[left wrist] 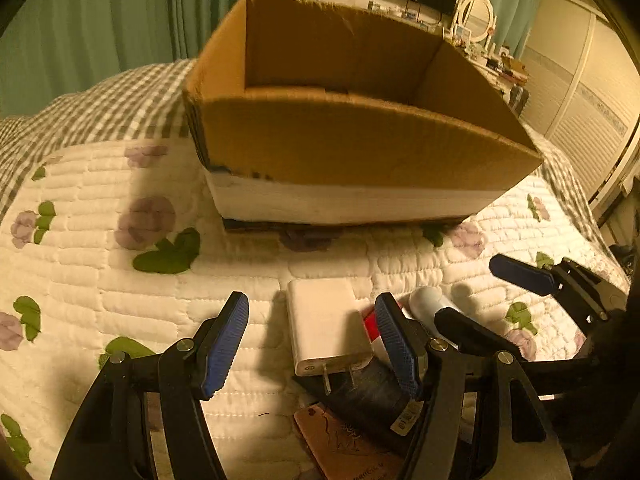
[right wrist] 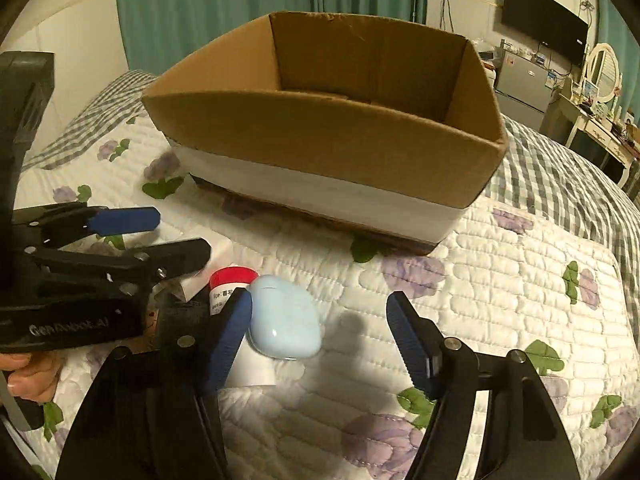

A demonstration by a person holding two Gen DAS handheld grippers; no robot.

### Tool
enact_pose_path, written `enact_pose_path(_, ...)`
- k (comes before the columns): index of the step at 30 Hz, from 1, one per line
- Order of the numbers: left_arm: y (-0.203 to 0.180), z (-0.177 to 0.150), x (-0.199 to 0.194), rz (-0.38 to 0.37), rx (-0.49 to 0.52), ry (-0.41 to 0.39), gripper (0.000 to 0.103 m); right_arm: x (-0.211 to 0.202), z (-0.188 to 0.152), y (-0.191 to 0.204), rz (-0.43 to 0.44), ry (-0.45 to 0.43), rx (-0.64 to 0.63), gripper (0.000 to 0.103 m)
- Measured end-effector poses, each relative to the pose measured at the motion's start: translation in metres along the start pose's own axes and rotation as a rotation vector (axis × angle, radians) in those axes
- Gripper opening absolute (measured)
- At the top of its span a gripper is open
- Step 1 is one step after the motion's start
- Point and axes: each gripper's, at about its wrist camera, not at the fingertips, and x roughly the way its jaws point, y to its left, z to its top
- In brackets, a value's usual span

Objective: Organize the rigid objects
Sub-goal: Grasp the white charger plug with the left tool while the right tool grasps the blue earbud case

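Both my grippers wide open, empty: left, right. Charger, red-cap bottle, blue case and dark box clustered on quilt, near side of open carton.

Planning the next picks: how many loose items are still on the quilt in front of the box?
5 visible: white charger, red-capped bottle, light blue case, dark item, brown card. The grippers may hide others.
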Motion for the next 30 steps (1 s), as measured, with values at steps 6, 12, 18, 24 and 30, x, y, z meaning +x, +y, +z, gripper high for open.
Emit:
enact_pose_path(6, 0.007, -0.001, 0.015, 0.006, -0.027, 0.036, 0.067, 0.011, -0.002, 0.008, -0.001, 0.024, -0.034, 0.070)
enact_pose_path(12, 0.010, -0.001, 0.036, 0.046, -0.043, 0.055, 0.066, 0.022, -0.001, 0.007, -0.054, 0.029, -0.026, 0.063)
enact_pose_path(18, 0.005, -0.002, 0.031, 0.037, -0.026, 0.029, 0.040, 0.025, -0.002, 0.010, -0.088, 0.048, -0.023, 0.049)
enact_pose_path(24, 0.012, -0.005, 0.028, 0.011, -0.048, 0.017, 0.040, 0.032, -0.005, 0.004, -0.109, 0.082, 0.005, 0.050)
enact_pose_path(30, 0.005, -0.010, 0.024, 0.063, -0.012, 0.004, 0.040, 0.033, -0.006, -0.001, -0.112, 0.081, 0.026, 0.050)
